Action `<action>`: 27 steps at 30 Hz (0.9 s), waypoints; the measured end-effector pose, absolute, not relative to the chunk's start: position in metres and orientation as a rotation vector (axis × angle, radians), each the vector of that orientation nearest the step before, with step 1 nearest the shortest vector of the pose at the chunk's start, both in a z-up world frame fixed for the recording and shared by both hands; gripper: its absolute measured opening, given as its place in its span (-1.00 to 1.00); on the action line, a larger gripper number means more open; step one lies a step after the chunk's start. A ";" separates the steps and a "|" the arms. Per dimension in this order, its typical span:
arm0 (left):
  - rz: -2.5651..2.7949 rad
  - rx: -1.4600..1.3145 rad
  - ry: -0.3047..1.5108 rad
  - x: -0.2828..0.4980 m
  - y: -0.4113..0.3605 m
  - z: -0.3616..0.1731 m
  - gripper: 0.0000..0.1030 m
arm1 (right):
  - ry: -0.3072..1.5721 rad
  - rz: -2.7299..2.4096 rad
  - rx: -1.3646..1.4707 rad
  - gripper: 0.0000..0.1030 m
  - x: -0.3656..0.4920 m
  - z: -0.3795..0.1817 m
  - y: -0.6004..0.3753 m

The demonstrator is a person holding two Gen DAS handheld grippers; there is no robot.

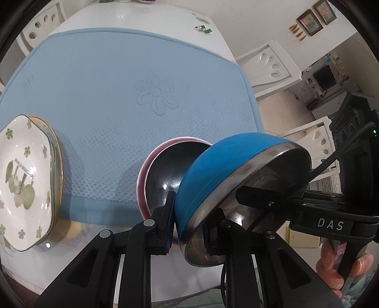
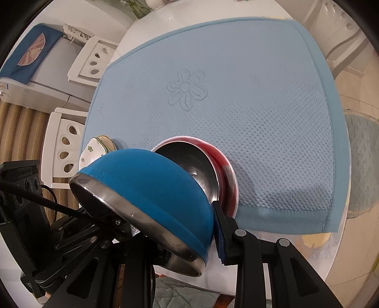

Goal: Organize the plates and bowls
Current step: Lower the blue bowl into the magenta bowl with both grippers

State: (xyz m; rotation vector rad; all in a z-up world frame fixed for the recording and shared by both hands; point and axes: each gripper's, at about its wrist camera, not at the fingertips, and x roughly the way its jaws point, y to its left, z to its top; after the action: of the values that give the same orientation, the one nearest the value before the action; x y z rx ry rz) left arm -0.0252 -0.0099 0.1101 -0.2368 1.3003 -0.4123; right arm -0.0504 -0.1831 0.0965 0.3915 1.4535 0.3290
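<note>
A blue bowl [image 1: 227,165] with a steel lining is held tilted, its rim clamped by both grippers. My left gripper [image 1: 189,227] is shut on its near rim. My right gripper [image 2: 191,234] is shut on the same bowl [image 2: 146,184], and also shows in the left wrist view [image 1: 260,196] reaching in from the right. Behind the blue bowl a red bowl [image 1: 163,170] with a steel inside sits at the front edge of the blue mat; the blue bowl's bottom leans into it. The red bowl also shows in the right wrist view [image 2: 220,165]. A stack of floral plates [image 1: 26,175] lies at the left.
A light blue mat [image 1: 132,83] with a stitched flower covers the white table [image 1: 132,16]. White chairs [image 1: 272,64] stand around the table. The floral plates [image 2: 94,149] sit at the mat's left corner in the right wrist view.
</note>
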 end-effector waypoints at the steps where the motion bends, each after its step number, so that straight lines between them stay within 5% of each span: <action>1: -0.410 -0.234 1.305 -0.028 -0.008 0.109 -0.70 | 1.458 0.327 0.395 -0.45 -0.050 0.095 -0.183; 27: -0.324 -0.131 1.286 -0.027 0.016 0.115 -0.60 | 1.401 0.283 0.310 -0.44 -0.058 0.106 -0.196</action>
State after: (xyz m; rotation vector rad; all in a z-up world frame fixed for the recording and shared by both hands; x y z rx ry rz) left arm -0.0272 0.0158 0.1147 -0.1314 1.2858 -0.3236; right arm -0.0580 -0.1957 0.1056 0.3102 1.4015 0.2825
